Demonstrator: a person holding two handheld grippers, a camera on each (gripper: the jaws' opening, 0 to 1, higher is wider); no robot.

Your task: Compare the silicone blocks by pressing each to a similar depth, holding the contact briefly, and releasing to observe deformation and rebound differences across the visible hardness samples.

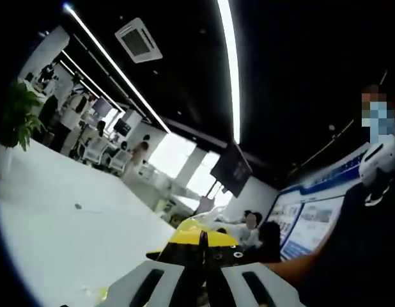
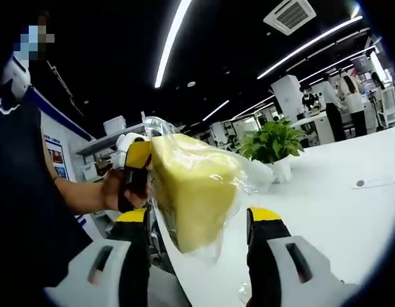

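The left gripper (image 2: pixel 139 167) is clamping the bagged yellow block (image 2: pixel 194 185) aloft between the right gripper's (image 2: pixel 201 238) wide jaws. The slick bag (image 2: pixel 248 176) risks slipping under pressing.

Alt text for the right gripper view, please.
A yellow block in a clear plastic bag is held up between the open right gripper jaws, with the left gripper in a person's hand at its left edge. Behind lie a white table and a potted plant.
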